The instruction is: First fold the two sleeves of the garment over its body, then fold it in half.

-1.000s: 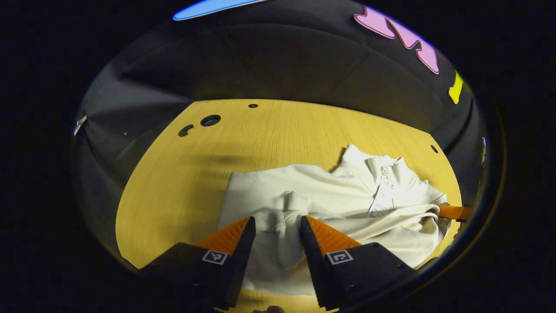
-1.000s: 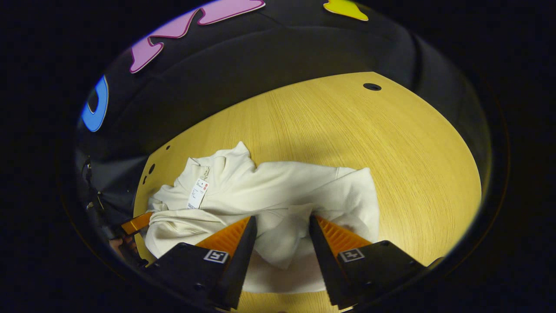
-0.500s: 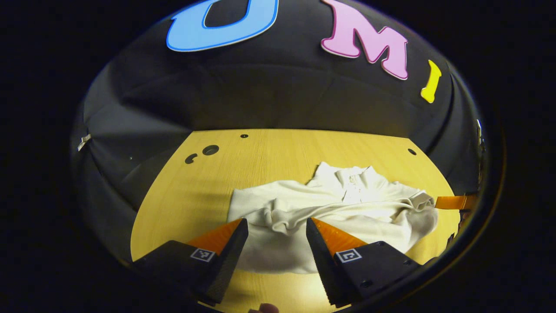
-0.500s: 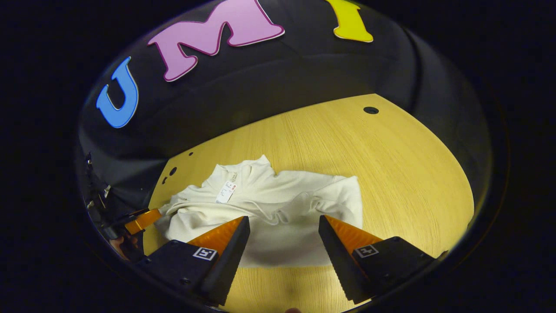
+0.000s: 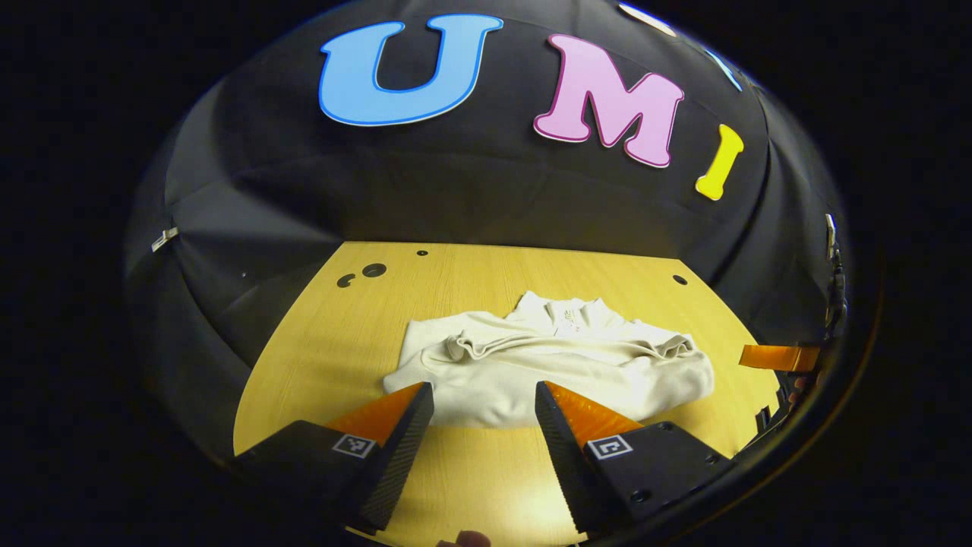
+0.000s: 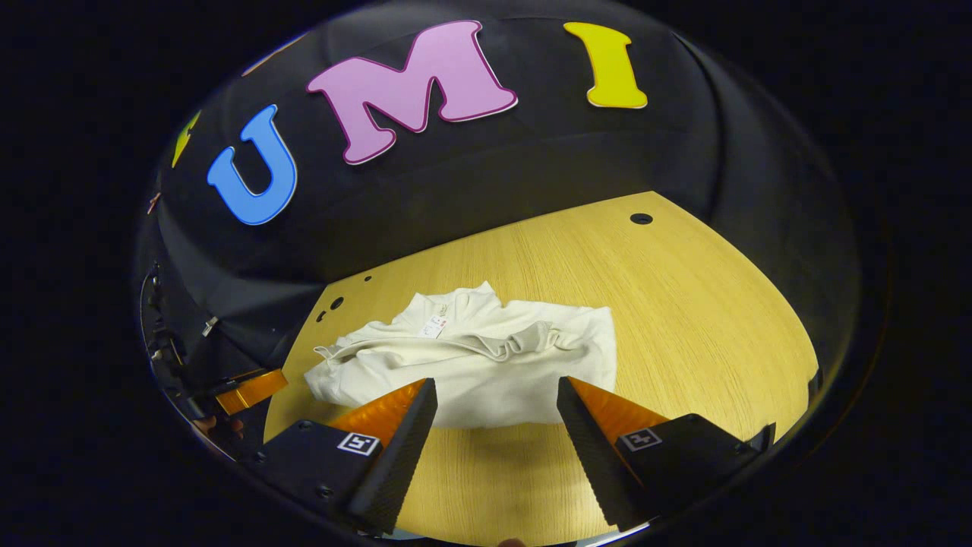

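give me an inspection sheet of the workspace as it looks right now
surface: yellow wood-grain table with a few small dark holes near its far edge.
job's things: cream knit garment lies bunched on the table, folded over itself, collar at the far side, a white tag near the collar.
clutter: nothing seen.
grippers: left gripper open, above the table just short of the garment's near edge, holding nothing; right gripper open, likewise short of the near edge and holding nothing.
cables: nothing seen.
surroundings: black cloth booth wall behind the table.
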`<state>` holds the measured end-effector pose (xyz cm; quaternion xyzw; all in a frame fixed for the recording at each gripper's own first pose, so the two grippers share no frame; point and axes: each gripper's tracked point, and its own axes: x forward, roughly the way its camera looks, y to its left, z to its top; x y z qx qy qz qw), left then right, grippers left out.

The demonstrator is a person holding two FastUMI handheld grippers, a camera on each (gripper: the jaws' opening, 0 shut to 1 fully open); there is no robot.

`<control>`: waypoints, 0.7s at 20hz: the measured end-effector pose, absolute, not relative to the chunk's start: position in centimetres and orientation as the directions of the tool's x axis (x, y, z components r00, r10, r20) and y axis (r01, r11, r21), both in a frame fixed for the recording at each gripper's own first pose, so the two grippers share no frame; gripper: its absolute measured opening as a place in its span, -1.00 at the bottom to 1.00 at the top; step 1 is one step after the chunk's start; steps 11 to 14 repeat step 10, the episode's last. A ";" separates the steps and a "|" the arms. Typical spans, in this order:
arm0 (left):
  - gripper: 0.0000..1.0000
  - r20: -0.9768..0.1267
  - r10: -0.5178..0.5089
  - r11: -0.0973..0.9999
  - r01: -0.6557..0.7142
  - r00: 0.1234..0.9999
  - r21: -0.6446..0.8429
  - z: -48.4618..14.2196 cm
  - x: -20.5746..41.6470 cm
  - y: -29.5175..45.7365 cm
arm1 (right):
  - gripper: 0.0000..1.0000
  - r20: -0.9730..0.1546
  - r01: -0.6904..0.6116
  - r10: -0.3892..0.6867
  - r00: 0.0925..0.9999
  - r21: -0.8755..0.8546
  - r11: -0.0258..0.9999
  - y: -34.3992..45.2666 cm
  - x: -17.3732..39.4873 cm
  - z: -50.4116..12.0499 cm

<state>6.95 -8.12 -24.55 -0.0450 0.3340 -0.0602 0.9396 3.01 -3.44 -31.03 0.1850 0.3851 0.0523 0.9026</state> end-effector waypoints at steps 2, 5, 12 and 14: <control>0.72 -0.617 -0.149 0.987 0.075 0.773 -0.143 -23.9 5.6 -8.1 | 0.96 -0.672 0.051 0.234 0.703 0.375 0.926 -3.4 2.2 -30.5; 0.72 -0.623 -0.164 0.984 0.078 0.765 -0.163 -23.5 3.9 -8.1 | 0.96 -0.667 0.053 0.232 0.708 0.378 0.924 -3.2 1.5 -30.1; 0.62 -0.619 -0.173 0.982 0.087 0.766 -0.167 -22.8 1.3 -7.7 | 0.96 -0.653 0.063 0.219 0.725 0.379 0.923 -3.0 -1.9 -28.5; 0.62 -0.619 -0.173 0.982 0.087 0.766 -0.167 -22.8 1.3 -7.7 | 0.96 -0.653 0.063 0.219 0.725 0.379 0.923 -3.0 -1.9 -28.5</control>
